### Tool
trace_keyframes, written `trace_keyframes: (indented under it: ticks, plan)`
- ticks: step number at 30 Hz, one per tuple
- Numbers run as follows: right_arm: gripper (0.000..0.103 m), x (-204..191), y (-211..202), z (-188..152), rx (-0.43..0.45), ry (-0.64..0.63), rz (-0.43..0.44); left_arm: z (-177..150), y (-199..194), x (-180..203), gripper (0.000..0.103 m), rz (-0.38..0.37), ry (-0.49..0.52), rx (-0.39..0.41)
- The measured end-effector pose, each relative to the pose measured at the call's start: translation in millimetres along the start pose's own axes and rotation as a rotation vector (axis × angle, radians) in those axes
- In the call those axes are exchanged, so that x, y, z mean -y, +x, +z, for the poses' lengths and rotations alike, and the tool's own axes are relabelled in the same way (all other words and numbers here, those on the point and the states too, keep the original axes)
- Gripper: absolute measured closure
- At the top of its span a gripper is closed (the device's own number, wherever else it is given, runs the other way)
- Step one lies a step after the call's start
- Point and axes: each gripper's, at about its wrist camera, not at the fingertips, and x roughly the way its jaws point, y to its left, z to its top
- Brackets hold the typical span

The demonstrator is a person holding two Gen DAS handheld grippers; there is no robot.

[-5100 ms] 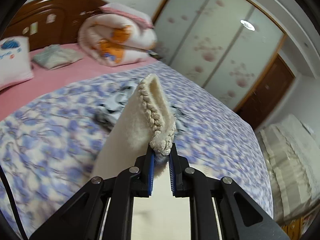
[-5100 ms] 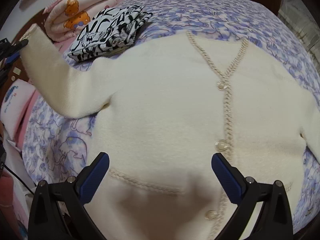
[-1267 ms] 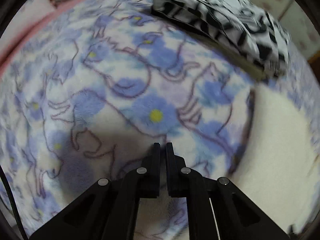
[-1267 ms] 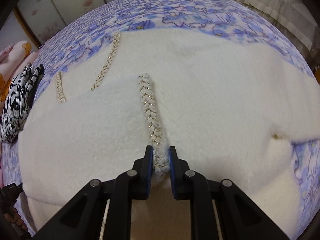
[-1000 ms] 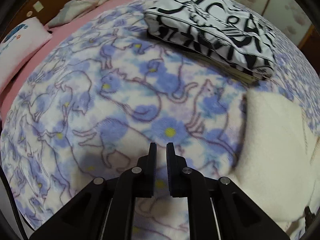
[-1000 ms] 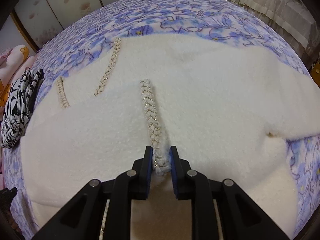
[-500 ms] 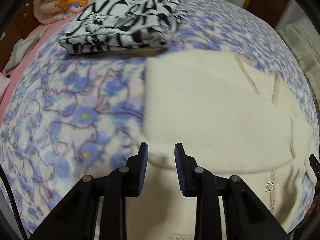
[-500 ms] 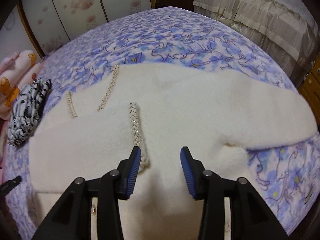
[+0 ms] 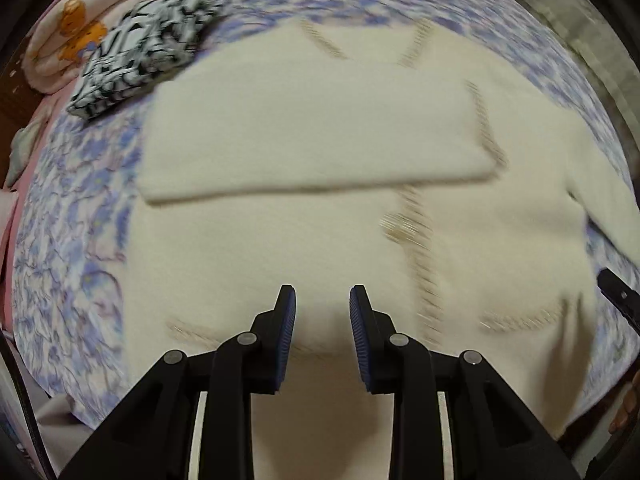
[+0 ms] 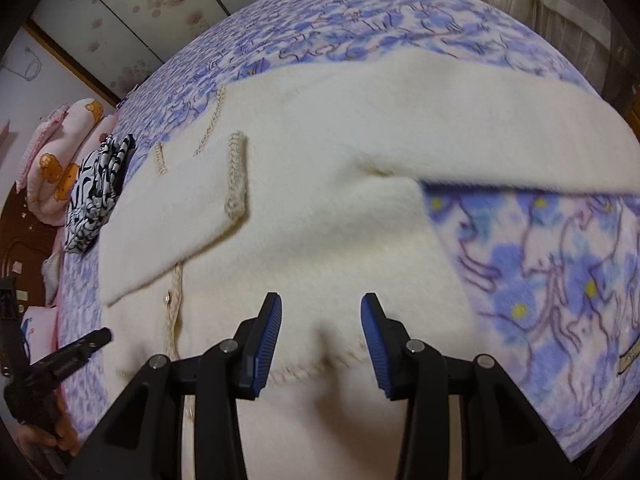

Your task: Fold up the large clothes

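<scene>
Cream cardigan [image 9: 304, 236] flat on blanket [image 9: 68, 216], neckline far, hem near; both grippers' fingers [image 9: 285, 332] [image 10: 264, 340] apart, empty.

This is a home bedroom. A bed with a blue floral blanket [image 10: 540, 264] fills it, backed by a rolled cartoon-bear quilt [image 10: 56, 160], a dark wooden headboard [image 10: 16, 248] and flower-patterned sliding wardrobe doors [image 10: 132, 12].

Folded black-and-white cloth [image 9: 144, 44] near the far left corner of the blue floral bedspread [image 10: 560, 272]; rolled pink quilt [image 10: 56, 156] beyond it; flowered wardrobe doors [image 10: 152, 4] behind.
</scene>
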Motion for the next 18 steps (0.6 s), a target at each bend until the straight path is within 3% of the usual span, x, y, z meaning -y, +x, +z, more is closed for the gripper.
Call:
trace_keyframes:
  ticks: [7,13,18]
  plan:
    - [0.058,72,-38,-1,-0.033,0.059,0.017,-22,-20,119,0.071,-0.164,0.047,-0.049]
    - [0.058,157,-57,-3,-0.012,0.241,0.03,-26,-29,213,0.067,-0.216,0.179,-0.067]
    - [0.058,225,-67,1,0.031,0.393,0.022,-26,-38,262,0.061,-0.236,0.242,-0.075]
